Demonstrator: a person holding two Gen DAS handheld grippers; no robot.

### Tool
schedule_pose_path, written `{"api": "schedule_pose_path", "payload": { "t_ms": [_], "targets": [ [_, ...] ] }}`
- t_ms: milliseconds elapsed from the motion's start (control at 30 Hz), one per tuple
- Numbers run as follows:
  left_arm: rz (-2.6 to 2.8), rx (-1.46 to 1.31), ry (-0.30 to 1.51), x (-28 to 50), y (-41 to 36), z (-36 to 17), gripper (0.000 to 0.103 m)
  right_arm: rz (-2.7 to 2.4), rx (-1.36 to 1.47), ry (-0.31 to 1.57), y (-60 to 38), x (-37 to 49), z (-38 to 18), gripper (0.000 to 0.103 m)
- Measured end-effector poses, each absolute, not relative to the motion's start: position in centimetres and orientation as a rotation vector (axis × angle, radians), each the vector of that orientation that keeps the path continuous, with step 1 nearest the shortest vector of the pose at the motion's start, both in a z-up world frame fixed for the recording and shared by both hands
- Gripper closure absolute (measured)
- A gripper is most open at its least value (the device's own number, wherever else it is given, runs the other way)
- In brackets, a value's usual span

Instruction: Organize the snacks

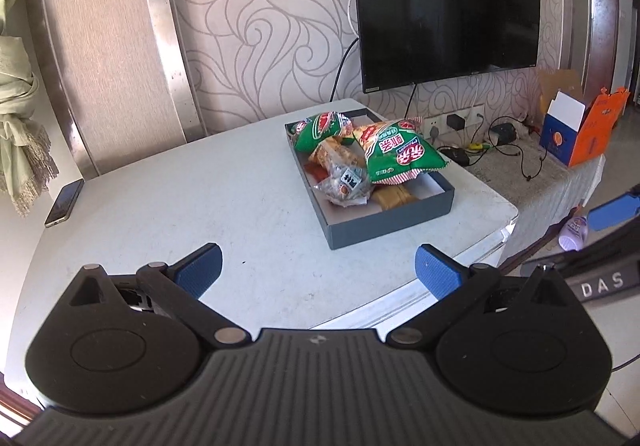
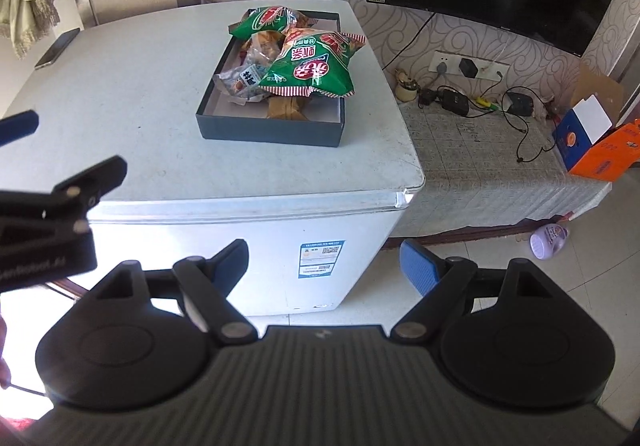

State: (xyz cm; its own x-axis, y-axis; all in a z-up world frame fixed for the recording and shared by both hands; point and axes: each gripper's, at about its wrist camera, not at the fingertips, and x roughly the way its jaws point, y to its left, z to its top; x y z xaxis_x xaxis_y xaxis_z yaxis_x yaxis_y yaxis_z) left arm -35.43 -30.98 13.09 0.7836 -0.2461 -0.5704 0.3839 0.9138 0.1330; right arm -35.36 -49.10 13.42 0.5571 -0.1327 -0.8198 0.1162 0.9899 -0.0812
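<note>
Two puffy green snack bags with red logos lie heaped over smaller clear and orange packets in a shallow dark grey cardboard box, the nearer bag overhanging its rim. That box sits toward the far right corner of the white freezer lid. Left tongs and right tongs both gape wide with nothing between their blue pads. A dark phone lies at the lid's left edge.

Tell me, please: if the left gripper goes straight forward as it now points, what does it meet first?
Probably the dark box of snacks on the white freezer. The left gripper has its jaws open and empty, aimed over bare freezer top toward the box's near wall. Depth is unclear, so it might touch the top first.
</note>
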Motion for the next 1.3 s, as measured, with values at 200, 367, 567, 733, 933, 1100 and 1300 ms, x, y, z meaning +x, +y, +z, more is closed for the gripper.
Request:
{"api": "schedule_pose_path", "payload": {
  "t_ms": [200, 367, 567, 733, 933, 1100, 1300],
  "targets": [
    [-0.338, 0.263, 0.594, -34.6, -30.1, 13.4, 0.0, -0.158, 0.012, 0.979, -49.3, -34.6, 13.2, 0.018],
    [-0.353, 0.268, 0.583, -34.0, -29.8, 13.8, 0.0, -0.178, 0.031, 0.978, -49.4, -34.5, 13.0, 0.018],
    [-0.38, 0.285, 0.567, -33.7, -29.8, 13.8, 0.0, -0.202, 0.043, 0.976, -49.3, -34.6, 13.0, 0.018],
    [-0.403, 0.288, 0.552, -33.6, -30.0, 14.0, 0.0, -0.194, 0.114, 0.999, -49.6, -34.6, 12.7, 0.018],
    [-0.418, 0.282, 0.535, -33.6, -30.0, 14.4, 0.0, -0.211, 0.214, 0.977, -50.5, -35.1, 12.9, 0.018],
    [-0.423, 0.28, 0.528, -33.7, -29.9, 14.6, 0.0, -0.238, 0.165, 0.97, -50.2, -35.1, 13.2, 0.018],
    [-0.416, 0.273, 0.531, -33.6, -29.7, 14.6, 0.0, -0.217, 0.157, 0.984, -49.6, -35.2, 13.0, 0.018]
  ]
}}
